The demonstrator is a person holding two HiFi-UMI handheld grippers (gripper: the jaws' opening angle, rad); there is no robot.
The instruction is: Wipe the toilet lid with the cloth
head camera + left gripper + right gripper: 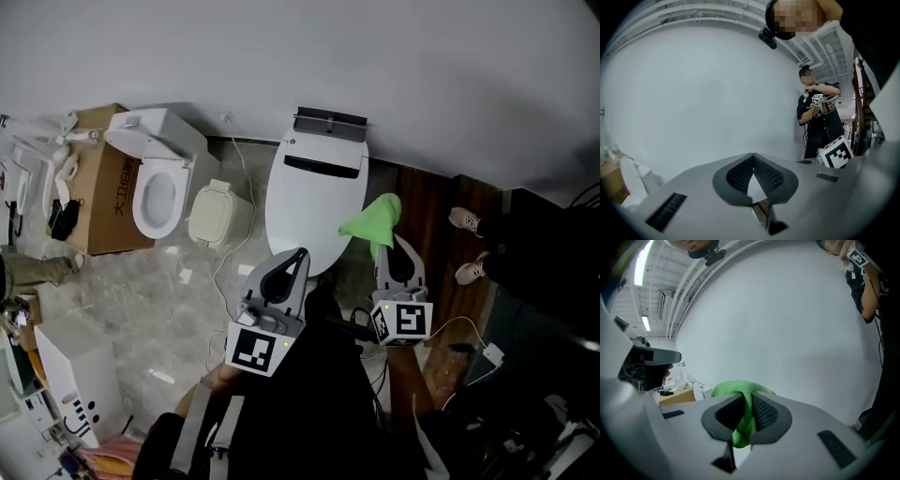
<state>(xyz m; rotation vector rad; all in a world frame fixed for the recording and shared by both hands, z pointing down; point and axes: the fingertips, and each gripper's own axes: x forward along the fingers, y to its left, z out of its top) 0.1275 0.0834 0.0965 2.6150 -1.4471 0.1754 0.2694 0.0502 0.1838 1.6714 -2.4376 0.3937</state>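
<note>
Right gripper [394, 242] tight on green cloth [371, 221] near toilet lid [314, 206]; left gripper [297, 255] empty, jaws together.

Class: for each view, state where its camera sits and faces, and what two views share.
Head view: on the person's head, steeply down at the closed white toilet lid; left gripper, right gripper, dark torso show.
Left gripper view: on the left gripper, facing a pale wall; shut, empty jaws.
Right gripper view: on the right gripper, facing a pale wall; jaws clamp a green cloth.
Shared: head and right gripper views show the cloth.
</note>
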